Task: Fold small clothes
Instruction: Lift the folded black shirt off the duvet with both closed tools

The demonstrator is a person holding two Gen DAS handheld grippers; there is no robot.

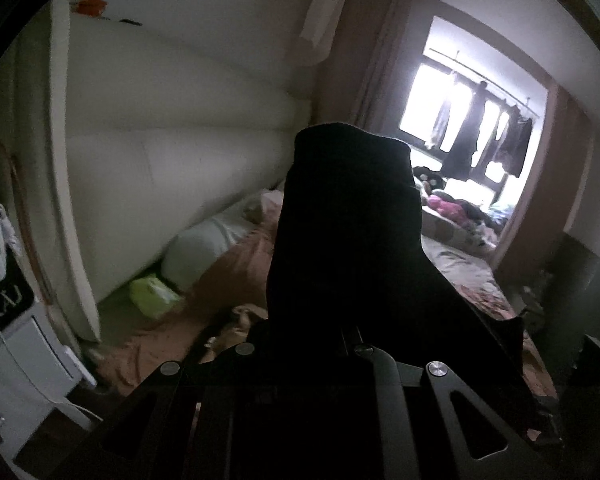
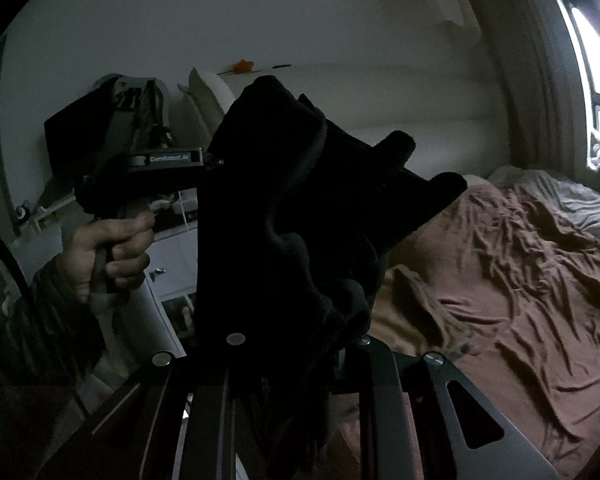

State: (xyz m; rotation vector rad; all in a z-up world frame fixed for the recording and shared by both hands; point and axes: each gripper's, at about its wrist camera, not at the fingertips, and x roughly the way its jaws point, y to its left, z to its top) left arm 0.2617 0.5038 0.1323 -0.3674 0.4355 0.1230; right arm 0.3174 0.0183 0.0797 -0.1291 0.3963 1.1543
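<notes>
Left wrist view: the left gripper [image 1: 350, 332] has its 2 fingers nearly together, pinching a black garment [image 1: 348, 216] that rises straight up from between them and hides the fingertips. Beyond the fingers lies a bed with a brown sheet [image 1: 236, 264]; a white pillow [image 1: 204, 248] sits ahead and to the left of the fingers, a bright window [image 1: 460, 112] far ahead to the right.

Right wrist view: the right gripper [image 2: 346, 340] likewise pinches the black garment [image 2: 284, 208], bunched above its nearly closed fingers. Left of them, a hand [image 2: 108, 256] grips the left gripper's handle. The brown sheet [image 2: 500, 280] spreads to the right.
</notes>
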